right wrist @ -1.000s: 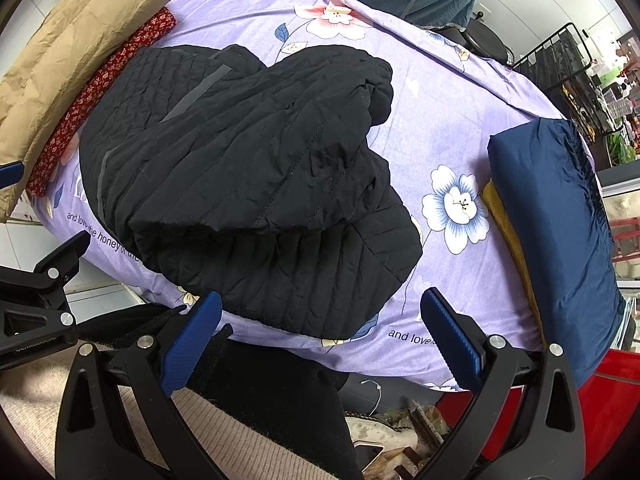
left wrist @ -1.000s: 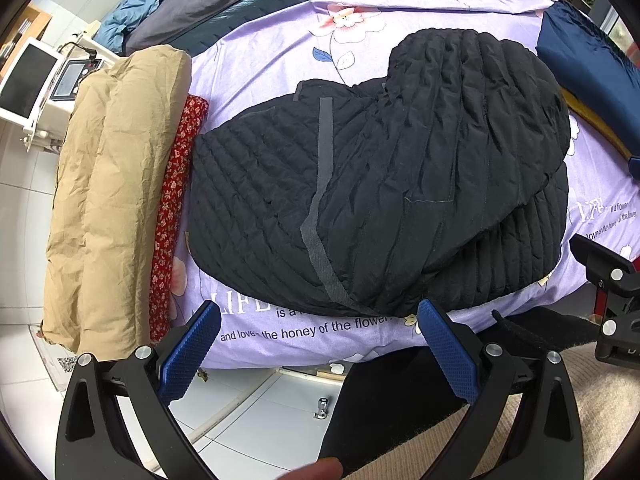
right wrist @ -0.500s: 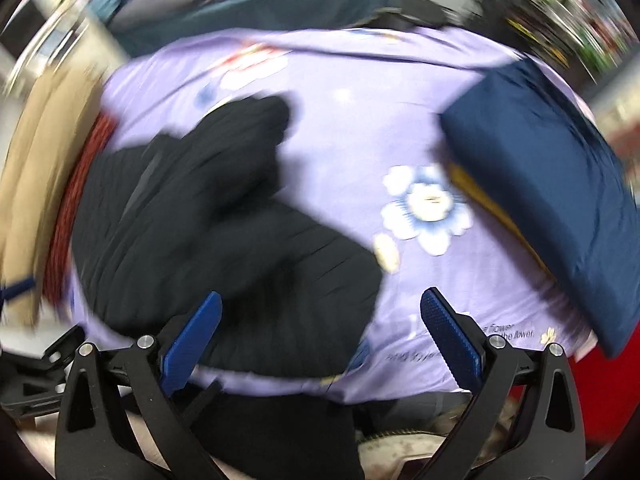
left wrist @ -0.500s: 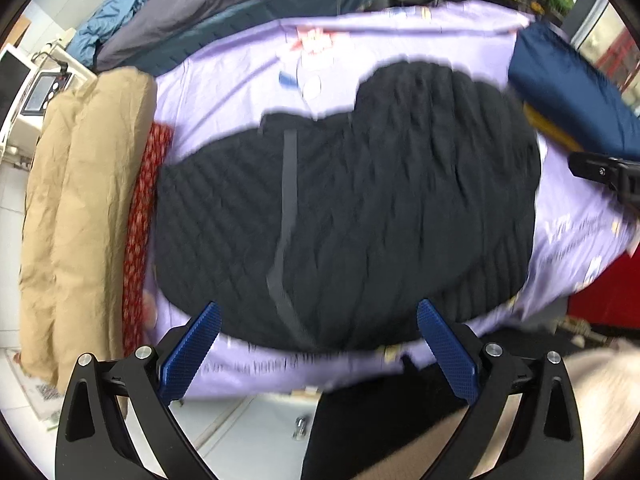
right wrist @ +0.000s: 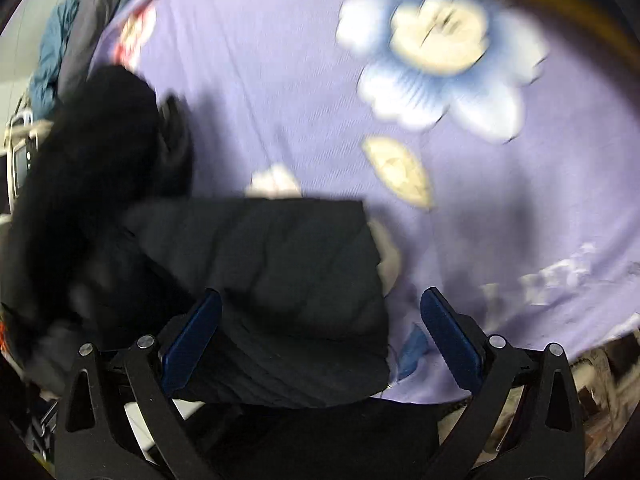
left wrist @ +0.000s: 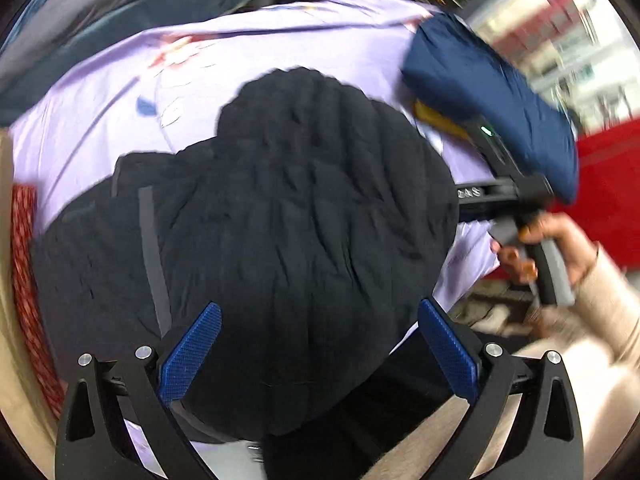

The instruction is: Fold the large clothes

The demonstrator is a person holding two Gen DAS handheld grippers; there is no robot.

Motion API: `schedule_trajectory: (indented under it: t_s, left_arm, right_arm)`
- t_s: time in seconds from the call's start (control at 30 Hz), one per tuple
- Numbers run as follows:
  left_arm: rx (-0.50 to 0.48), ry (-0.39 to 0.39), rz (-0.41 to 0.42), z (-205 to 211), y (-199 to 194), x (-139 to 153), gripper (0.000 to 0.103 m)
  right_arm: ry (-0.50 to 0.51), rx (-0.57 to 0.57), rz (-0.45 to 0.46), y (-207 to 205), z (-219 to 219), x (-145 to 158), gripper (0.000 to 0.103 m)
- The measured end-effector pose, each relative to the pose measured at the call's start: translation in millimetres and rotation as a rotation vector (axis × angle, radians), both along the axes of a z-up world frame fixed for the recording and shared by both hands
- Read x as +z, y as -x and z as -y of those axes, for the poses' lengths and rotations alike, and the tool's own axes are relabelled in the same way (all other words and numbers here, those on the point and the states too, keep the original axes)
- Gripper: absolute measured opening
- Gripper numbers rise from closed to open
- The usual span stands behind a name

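Black quilted jacket (left wrist: 280, 240) lies folded on the lilac bedsheet (left wrist: 100, 120). Left hand-held gripper (left wrist: 320, 354) and right hand-held gripper (right wrist: 320, 336) both spread wide over its near edge, gripping nothing.

Home bedroom: lilac floral bedsheet (left wrist: 100, 120), folded bedding (left wrist: 492, 92), heaped quilts (left wrist: 120, 12).

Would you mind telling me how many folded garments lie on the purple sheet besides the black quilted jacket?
3 visible: a navy folded garment at far right, a yellow one under it, a red patterned one at the left edge. Others may be hidden.
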State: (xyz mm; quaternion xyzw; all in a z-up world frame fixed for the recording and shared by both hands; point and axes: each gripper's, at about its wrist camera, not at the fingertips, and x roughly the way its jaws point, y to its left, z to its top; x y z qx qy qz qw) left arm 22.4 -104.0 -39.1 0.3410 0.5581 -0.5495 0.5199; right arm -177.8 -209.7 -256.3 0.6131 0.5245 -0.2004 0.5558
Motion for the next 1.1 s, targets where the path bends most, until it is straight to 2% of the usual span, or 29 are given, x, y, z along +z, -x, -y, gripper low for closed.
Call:
schedule_trajectory:
  t_s: [0.07, 0.13, 0.2, 0.23, 0.3, 0.37, 0.4, 0.47, 0.53, 0.63, 0.73, 0.77, 0.83, 0.87, 0.93, 1.0, 1.07, 1.1]
  left_arm:
    - [-0.072, -0.024, 0.070, 1, 11, -20, 0.097]
    - [-0.106, -0.041, 0.099, 4, 18, -35, 0.098]
    - [-0.127, -0.048, 0.112, 8, 22, -44, 0.097]
    - [-0.132, -0.056, 0.127, 12, 24, -46, 0.093]
    - [-0.129, -0.040, 0.123, 14, 23, -44, 0.080]
    - [-0.120, -0.020, 0.128, 16, 22, -44, 0.054]
    - [-0.105, -0.011, 0.132, 18, 17, -42, 0.049]
    - [-0.052, 0.011, 0.134, 22, 1, -34, 0.028]
    - [-0.012, 0.053, 0.156, 21, -12, -16, 0.022]
    - [0.067, 0.125, 0.169, 20, -42, 18, 0.017]
    - [0.134, 0.227, 0.225, 15, -69, 70, 0.015]
    - [0.152, 0.254, 0.233, 12, -75, 84, 0.014]
    - [0.190, 0.331, 0.253, 6, -86, 119, 0.014]
    - [0.196, 0.365, 0.267, 4, -88, 133, 0.014]
    - [0.195, 0.412, 0.307, 1, -80, 153, 0.014]
    - [0.163, 0.440, 0.297, 4, -64, 159, 0.014]
    - [0.095, 0.441, 0.270, 9, -35, 148, 0.014]
    - [0.063, 0.430, 0.263, 14, -22, 140, 0.014]
  right_arm:
    - [-0.086, -0.060, 0.030, -2, -11, -21, 0.098]
    - [-0.116, -0.073, 0.067, -10, -18, -28, 0.094]
    - [-0.044, -0.030, 0.056, -22, -20, -18, 0.080]
    - [-0.029, -0.015, 0.055, -27, -20, -14, 0.074]
    - [-0.013, 0.017, 0.058, -36, -19, -5, 0.050]
    - [0.011, 0.059, 0.064, -48, -17, 8, 0.038]
    - [0.044, 0.104, 0.068, -59, -15, 22, 0.032]
    - [0.146, 0.184, 0.105, -89, -11, 59, 0.027]
    - [0.238, 0.218, 0.176, -113, -1, 101, 0.024]
    - [0.401, 0.276, 0.293, -154, 17, 174, 0.022]
    - [0.565, 0.343, 0.474, -198, 30, 270, 0.019]
    - [0.655, 0.386, 0.549, -215, 29, 315, 0.018]
    - [0.773, 0.454, 0.620, -240, 32, 379, 0.018]
    - [0.813, 0.459, 0.645, -246, 32, 400, 0.018]
    - [0.866, 0.463, 0.696, -243, 36, 426, 0.018]
    - [0.937, 0.483, 0.728, -232, 42, 442, 0.018]
    - [0.901, 0.478, 0.707, -212, 64, 425, 0.018]
    - [0.906, 0.458, 0.646, -192, 69, 402, 0.019]
